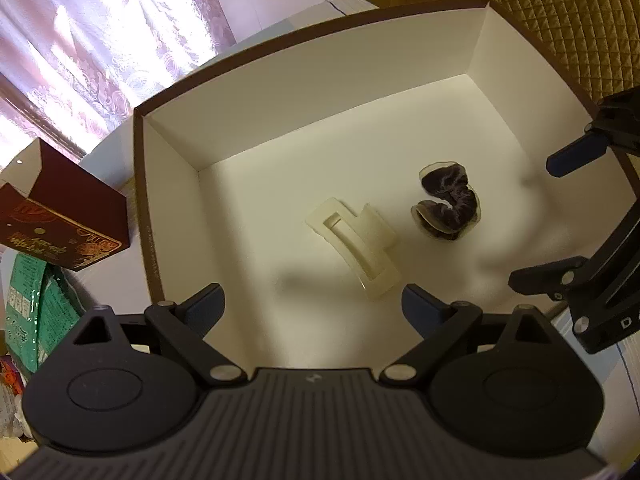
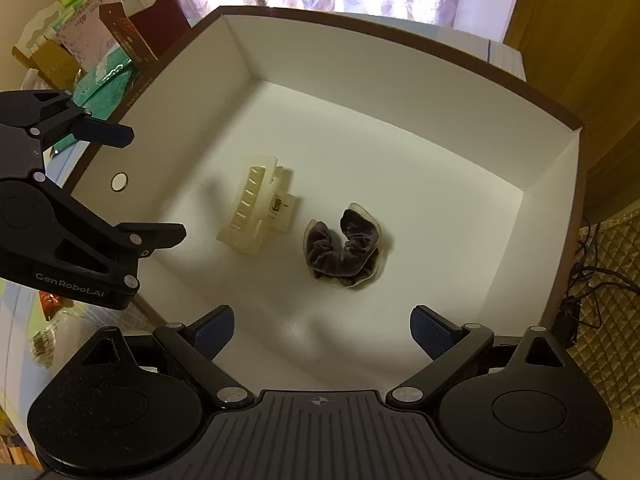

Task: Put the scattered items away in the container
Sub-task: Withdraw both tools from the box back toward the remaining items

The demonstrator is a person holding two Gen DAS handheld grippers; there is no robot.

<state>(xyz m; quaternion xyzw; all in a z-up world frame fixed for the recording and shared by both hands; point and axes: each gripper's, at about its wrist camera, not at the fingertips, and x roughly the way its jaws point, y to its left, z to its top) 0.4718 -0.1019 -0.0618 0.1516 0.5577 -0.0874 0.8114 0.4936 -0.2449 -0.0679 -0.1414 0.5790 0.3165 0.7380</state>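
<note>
Hovering: both my grippers hang over the open box (image 1: 280, 92), pointing steeply down into it, holding nothing.
Left gripper (image 1: 314, 300): jaws wide, nothing between them; the cream hair claw clip (image 1: 354, 240) lies on the box floor just beyond the tips.
Right gripper (image 2: 322, 328): jaws wide as well, nothing between them; the dark velvet scrunchie (image 2: 344, 250) lies on the box floor ahead of them.
Task things: clip and scrunchie both rest inside the box, near its middle, just beside each other but apart, the clip on the side toward the maroon carton (image 1: 68, 216) that stands outside the box.
Step in hand: I judge this the release stage, with both items already dropped in.
Next move: lift clear of the box walls, then look over the worktop (image 1: 114, 280) around the box for anything left; none shows in these views.
</note>
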